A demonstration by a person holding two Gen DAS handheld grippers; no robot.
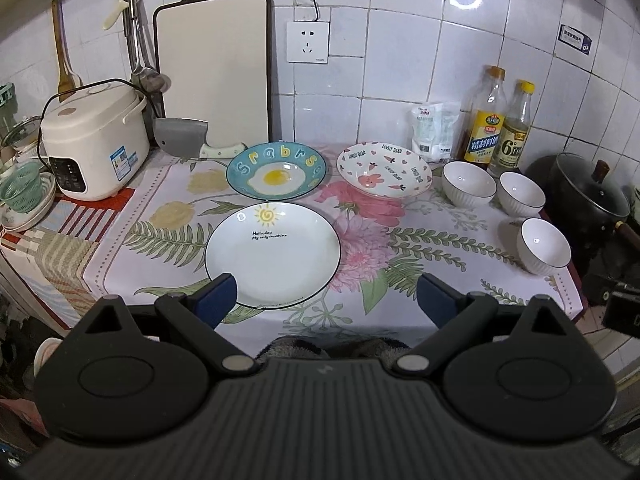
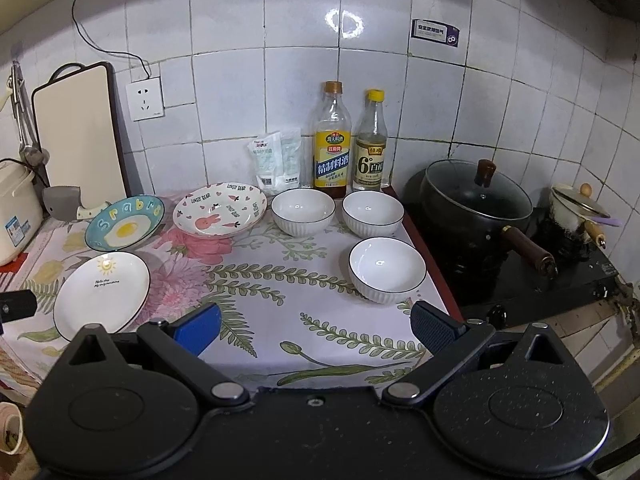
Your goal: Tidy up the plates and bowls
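Note:
Three plates lie apart on the floral cloth: a white sun plate (image 1: 273, 254) (image 2: 102, 294) nearest, a blue egg plate (image 1: 276, 171) (image 2: 125, 222) behind it, and a pink rabbit plate (image 1: 384, 170) (image 2: 220, 209) to the right. Three white ribbed bowls stand separately at the right: one at the back left (image 1: 469, 183) (image 2: 303, 212), one at the back right (image 1: 522, 193) (image 2: 373, 213), one nearer the front (image 1: 543, 245) (image 2: 387, 270). My left gripper (image 1: 326, 300) is open, its left finger over the sun plate's near rim. My right gripper (image 2: 316, 330) is open over bare cloth, below the front bowl.
A rice cooker (image 1: 94, 140), cleaver (image 1: 182, 136) and cutting board (image 1: 214, 68) stand at the back left. Two bottles (image 2: 332, 144) and a salt bag (image 2: 276, 160) line the wall. A black lidded pot (image 2: 478, 200) sits on the stove past the counter's right edge.

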